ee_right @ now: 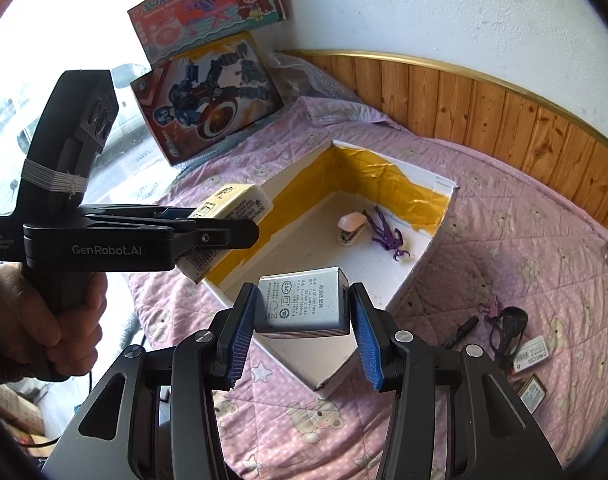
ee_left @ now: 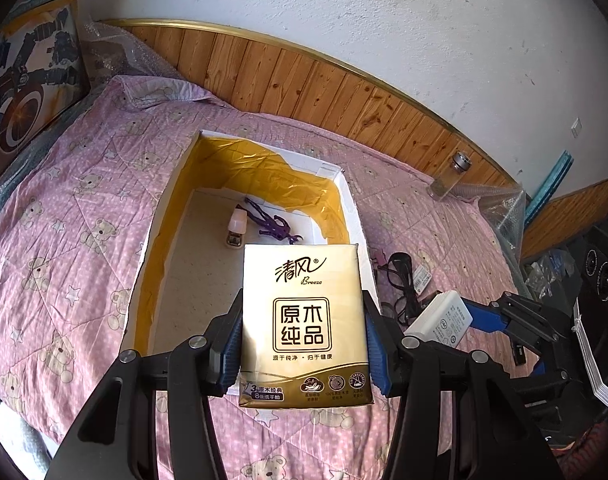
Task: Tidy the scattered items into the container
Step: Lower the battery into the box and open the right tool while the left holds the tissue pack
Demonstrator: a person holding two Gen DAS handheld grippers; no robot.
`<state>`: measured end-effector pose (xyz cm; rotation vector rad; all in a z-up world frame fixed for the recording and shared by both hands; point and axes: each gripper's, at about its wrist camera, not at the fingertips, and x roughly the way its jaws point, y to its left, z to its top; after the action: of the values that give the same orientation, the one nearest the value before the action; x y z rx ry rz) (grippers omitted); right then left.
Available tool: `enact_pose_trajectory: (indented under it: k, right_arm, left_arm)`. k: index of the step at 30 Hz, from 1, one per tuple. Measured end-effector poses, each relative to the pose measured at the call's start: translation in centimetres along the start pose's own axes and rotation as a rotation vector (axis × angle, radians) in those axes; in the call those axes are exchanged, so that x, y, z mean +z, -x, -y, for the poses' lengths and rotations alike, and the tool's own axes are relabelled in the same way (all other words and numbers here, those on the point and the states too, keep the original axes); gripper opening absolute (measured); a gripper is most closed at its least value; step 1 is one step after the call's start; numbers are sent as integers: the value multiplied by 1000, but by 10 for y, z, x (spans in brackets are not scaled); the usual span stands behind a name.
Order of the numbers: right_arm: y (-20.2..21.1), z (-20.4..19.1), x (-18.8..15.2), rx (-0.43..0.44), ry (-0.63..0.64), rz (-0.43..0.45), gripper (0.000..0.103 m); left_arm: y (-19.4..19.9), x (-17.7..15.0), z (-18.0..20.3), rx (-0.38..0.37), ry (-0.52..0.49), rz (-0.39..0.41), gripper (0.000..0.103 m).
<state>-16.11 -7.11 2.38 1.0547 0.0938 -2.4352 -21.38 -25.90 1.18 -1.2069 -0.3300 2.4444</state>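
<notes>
Left gripper (ee_left: 302,330): closed on a gold tissue pack (ee_left: 304,320), blue pads pressed to both long sides, the pack held above the near end of the box.
Right gripper (ee_right: 302,330): clamped on a white power adapter (ee_right: 304,304) (label side up), poised over the near corner of the box.
Hand (ee_right: 44,320): wrapped around the left gripper's handle, seen from the right wrist camera.
Container (ee_left: 160,216): an open white cardboard box lined with yellow foil, resting on a pink bear-print quilt (ee_left: 76,216).
Inside the box: a small pink stapler (ee_left: 236,228) and, just beside it, a purple toy figure (ee_left: 274,226).
Still on the quilt: black glasses (ee_right: 507,328), a black pen (ee_right: 461,330) and two small labelled packets (type unclear) (ee_right: 531,354), right of the box.
Far edge: a glass shaker jar (ee_left: 449,176) by the wooden headboard (ee_left: 304,76); toy boxes (ee_right: 208,100) lean at the wall.
</notes>
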Motion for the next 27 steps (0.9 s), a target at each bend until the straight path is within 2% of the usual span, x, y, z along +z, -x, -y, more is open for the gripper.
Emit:
enact_pose_trajectory:
  k: [12, 27]
  right_arm:
    - [-52, 19, 42, 21, 49, -92, 49]
    - [-154, 38, 91, 54, 73, -268, 49]
  left_arm:
    - [-38, 20, -26, 54, 39, -89, 52]
    - [-76, 20, -58, 36, 97, -164, 52]
